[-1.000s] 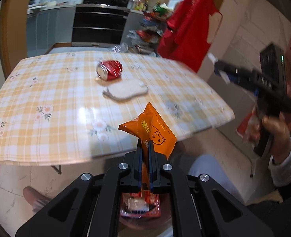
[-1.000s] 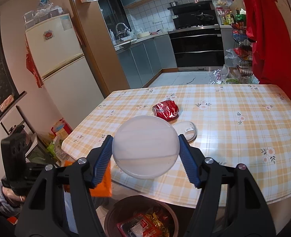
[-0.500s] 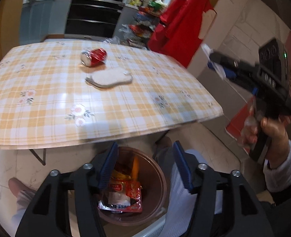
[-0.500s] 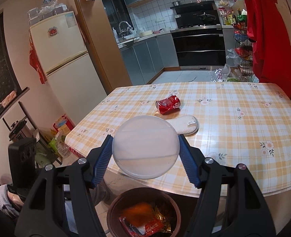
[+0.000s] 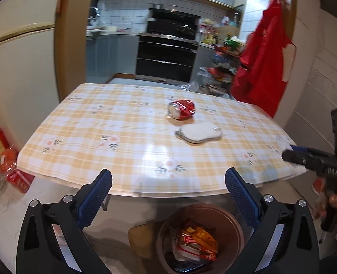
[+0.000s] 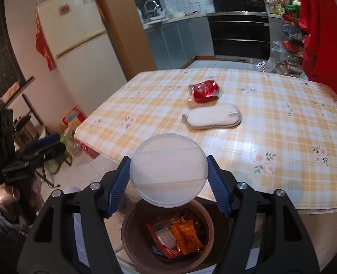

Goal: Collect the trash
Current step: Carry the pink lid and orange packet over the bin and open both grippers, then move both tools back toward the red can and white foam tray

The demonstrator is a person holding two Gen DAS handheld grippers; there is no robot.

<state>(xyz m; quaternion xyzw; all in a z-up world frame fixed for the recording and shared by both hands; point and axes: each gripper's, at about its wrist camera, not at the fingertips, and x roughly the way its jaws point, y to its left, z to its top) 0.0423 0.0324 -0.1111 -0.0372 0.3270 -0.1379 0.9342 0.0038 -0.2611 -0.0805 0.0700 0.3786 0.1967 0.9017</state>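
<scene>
My left gripper (image 5: 168,189) is open and empty, above the brown trash bin (image 5: 233,223) on the floor in front of the table. The bin (image 6: 131,228) holds wrappers, with the orange snack packet (image 6: 186,233) on top. My right gripper (image 6: 168,180) is shut on a clear round plastic lid (image 6: 168,170), held over the bin. A crushed red can (image 5: 182,112) (image 6: 204,90) and a white oval pad (image 5: 199,133) (image 6: 214,119) lie on the yellow checked table (image 5: 99,123).
A fridge (image 6: 77,52) stands left of the table, with bags (image 5: 1,157) on the floor beside it. A red garment (image 5: 262,73) hangs at the right. Kitchen cabinets and an oven (image 5: 166,57) are behind the table.
My left gripper opened and let the orange packet fall into the bin, then swung up toward the table. The right gripper kept hold of the lid and moved over the bin.
</scene>
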